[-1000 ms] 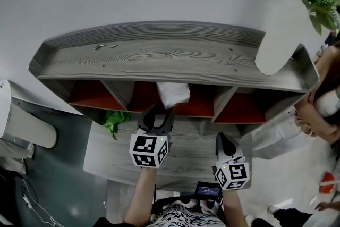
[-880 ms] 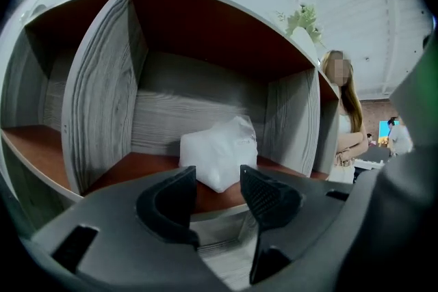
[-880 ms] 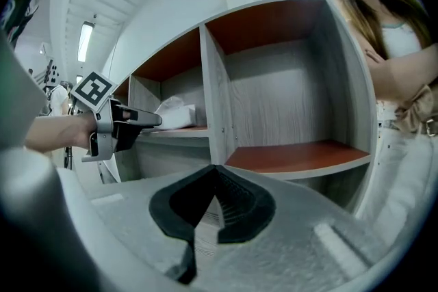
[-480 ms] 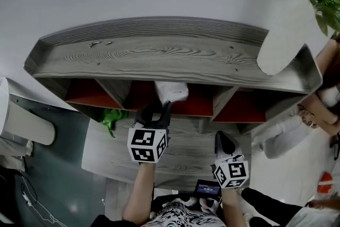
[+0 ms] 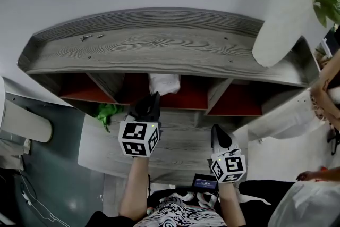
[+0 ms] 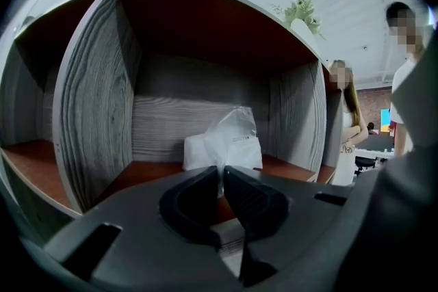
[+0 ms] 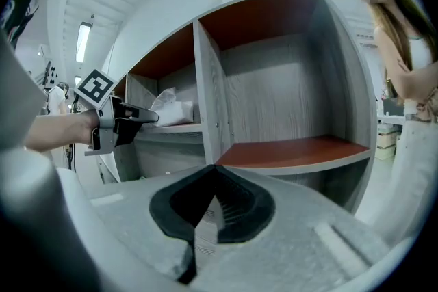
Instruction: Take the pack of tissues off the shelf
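Tissues (image 6: pixel 222 146) in middle shelf (image 5: pixel 159 53) cubby, dead ahead of left gripper (image 6: pixel 221 181), just far of it. Closing on loose wrapper flap, pinched between jaws. Right gripper (image 7: pixel 214 181) clenched, empty, near right, farther off. Calls for straight pull nearward.

Soft, even room light fills all three views, with a ceiling strip light (image 7: pixel 83 36) glaring in the right gripper view, while the shelf (image 5: pixel 159 53) compartments lie in shade under its top board, the pack of tissues (image 6: pixel 220 147) showing pale there. Both gripper views are strongly fisheye, black at the corners, their near foreground dim and soft; the head view bows the shelf's straight edges
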Available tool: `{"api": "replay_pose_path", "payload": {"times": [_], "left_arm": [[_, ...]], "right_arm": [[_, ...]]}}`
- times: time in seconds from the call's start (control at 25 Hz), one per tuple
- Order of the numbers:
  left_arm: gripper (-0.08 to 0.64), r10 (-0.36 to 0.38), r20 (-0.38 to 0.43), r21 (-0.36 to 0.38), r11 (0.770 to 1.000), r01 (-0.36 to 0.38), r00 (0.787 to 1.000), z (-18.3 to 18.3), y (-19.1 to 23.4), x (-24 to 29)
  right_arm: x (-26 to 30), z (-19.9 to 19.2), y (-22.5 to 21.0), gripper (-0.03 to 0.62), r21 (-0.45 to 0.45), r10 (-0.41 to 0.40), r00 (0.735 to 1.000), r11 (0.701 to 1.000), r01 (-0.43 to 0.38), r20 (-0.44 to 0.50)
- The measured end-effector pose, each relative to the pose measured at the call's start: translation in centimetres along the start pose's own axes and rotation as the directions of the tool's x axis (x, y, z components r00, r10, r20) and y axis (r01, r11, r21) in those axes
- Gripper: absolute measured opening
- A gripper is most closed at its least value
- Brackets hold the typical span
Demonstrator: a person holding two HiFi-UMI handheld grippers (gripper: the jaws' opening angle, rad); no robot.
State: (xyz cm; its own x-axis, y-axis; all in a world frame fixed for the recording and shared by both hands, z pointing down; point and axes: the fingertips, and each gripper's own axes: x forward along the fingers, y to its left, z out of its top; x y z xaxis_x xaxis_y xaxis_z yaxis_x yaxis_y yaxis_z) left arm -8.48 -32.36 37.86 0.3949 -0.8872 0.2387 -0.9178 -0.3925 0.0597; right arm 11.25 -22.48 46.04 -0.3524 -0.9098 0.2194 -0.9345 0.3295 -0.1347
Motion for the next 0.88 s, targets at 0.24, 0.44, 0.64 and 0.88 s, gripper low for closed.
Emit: {"api": "replay_pose_path", "payload": {"times": [0.24, 0.44, 0.64, 0.88], "left_arm": [[0.023, 0.022, 0.049, 0.033, 0.999, -0.023, 0.999, 0.6, -0.2, -1.1], [0.021, 0.027, 0.069, 0.033, 0.999, -0.029, 0.997, 0.5, -0.5, -2.4], [0.020, 0.018, 0.071, 0.029, 0.999, -0.020, 0.997, 0.1, -0.9, -3.7], [0.020, 0.013, 0.071, 0.026, 1.000, -0.015, 0.997, -0.3, -1.4, -5.7]], "right_arm": [[-0.3, 0.2, 0.0, 0.005, -0.003, 0.005, 1.000, 1.000, -0.005, 0.007], [-0.9, 0.3, 0.6, 0.005, -0.006, 0.018, 1.000, 1.000, -0.018, 0.010], [-1.6, 0.3, 1.2, 0.005, -0.015, 0.027, 1.000, 1.000, -0.027, 0.015], [-3.1, 0.3, 1.8, 0.005, -0.023, 0.027, 0.999, 0.999, -0.027, 0.025]]}}
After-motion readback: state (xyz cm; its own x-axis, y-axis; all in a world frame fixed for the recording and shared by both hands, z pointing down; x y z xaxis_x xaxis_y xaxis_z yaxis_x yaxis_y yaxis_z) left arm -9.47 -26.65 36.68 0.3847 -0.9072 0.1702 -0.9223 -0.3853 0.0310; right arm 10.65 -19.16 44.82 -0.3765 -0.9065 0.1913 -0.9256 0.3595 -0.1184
